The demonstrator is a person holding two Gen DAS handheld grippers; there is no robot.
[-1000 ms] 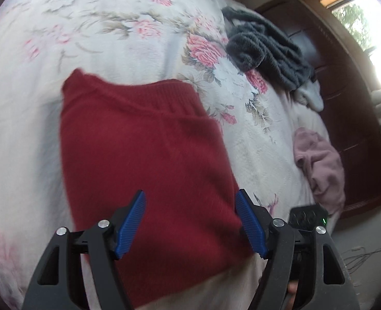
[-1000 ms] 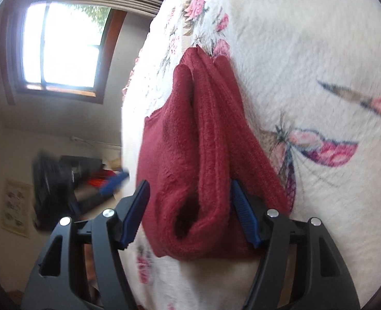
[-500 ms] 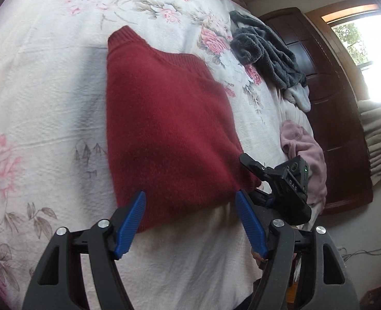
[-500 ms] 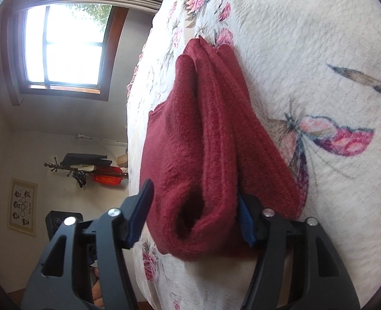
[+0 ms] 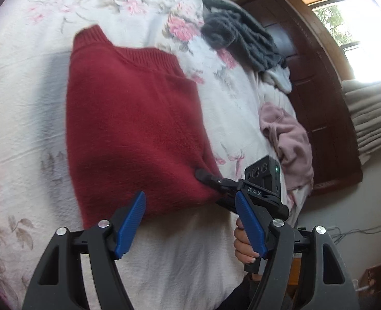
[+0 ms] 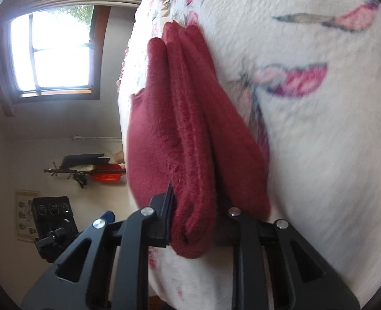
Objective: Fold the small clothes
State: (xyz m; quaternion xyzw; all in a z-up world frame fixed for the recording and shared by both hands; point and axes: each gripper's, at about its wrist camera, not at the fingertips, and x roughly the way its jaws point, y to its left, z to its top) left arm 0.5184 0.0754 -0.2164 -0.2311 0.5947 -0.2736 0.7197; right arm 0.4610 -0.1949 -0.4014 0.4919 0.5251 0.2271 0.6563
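Note:
A folded red sweater [image 5: 133,118] lies on the floral bedspread [image 5: 22,103]. My left gripper [image 5: 190,222] hovers open above its near edge, holding nothing. In the left wrist view the right gripper [image 5: 211,178] bites the sweater's near right corner, with a hand [image 5: 243,245] under it. In the right wrist view my right gripper [image 6: 195,219] is shut on the stacked layers of the red sweater [image 6: 190,118], seen edge-on against the bedspread [image 6: 319,142].
A grey garment [image 5: 242,38] and a white one [image 5: 278,80] lie at the far right of the bed, a pink garment [image 5: 288,139] nearer. A dark wooden dresser [image 5: 319,90] stands beyond the bed. A window [image 6: 58,49] is on the wall.
My right gripper has closed on the sweater's folded corner. My left gripper pulled back from over the sweater and stays open.

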